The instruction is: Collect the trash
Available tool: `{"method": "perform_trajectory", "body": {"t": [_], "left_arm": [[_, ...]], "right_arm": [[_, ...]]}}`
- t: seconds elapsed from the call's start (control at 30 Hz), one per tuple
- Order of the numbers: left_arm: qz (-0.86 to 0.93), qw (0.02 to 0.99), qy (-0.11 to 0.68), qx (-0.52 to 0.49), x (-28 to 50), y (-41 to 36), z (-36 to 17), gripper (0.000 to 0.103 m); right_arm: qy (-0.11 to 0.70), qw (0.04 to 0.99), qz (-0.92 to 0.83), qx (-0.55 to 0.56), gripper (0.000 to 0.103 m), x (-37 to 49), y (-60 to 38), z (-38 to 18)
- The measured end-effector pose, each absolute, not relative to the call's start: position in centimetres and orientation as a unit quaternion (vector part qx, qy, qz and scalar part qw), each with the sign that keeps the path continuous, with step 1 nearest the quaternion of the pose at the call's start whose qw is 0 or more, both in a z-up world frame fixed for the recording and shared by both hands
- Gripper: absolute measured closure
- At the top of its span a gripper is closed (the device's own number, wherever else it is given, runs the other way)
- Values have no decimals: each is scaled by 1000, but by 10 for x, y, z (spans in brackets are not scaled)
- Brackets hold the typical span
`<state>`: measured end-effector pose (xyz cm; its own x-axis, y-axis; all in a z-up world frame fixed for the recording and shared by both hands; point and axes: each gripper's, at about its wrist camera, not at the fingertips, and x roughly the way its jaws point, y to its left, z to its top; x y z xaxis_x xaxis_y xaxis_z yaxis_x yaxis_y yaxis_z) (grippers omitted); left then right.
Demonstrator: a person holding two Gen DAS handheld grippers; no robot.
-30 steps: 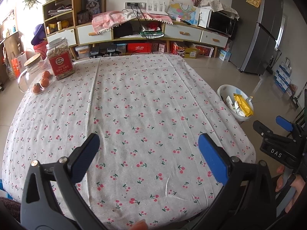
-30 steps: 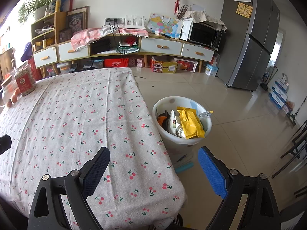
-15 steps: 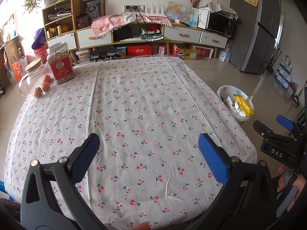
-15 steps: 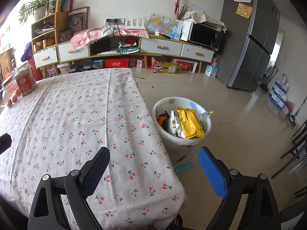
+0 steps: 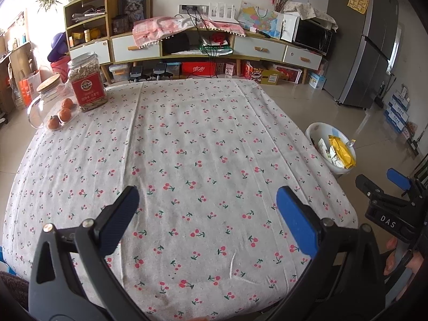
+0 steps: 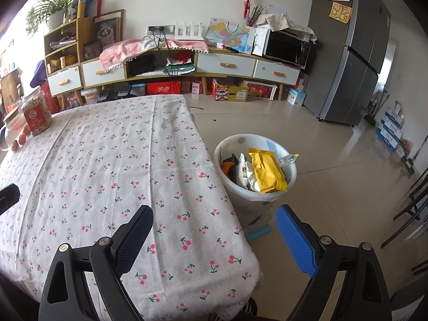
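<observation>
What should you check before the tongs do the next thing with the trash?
1. Left tongs open and empty: ok.
2. Right tongs open and empty: ok.
3. Trash left on the tablecloth: none seen, ok.
4. White bin upright beside the table: ok.
5. Room left in the bin: not ok, the yellow wrapper pokes above the rim.
6. Jar and oranges far from the tongs: ok.

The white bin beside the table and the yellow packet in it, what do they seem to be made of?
The bin looks like smooth, glossy moulded plastic, going by its thin, even, rounded rim. The yellow packet looks like thin plastic or foil wrapper: it is creased and crumpled with a slight sheen, though which one is unclear.
</observation>
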<state>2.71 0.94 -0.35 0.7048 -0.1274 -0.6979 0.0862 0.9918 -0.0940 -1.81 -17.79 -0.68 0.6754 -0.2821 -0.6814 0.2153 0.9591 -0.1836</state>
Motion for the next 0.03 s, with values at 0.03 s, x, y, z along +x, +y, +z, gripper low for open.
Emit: {"method": "perform_trajectory", "body": {"t": [0.03], "left_arm": [[-59,922,381,-27,27,9,-4,1]], "right_arm": [[379,914,-136,-44,9,-18,-178,-7]]}}
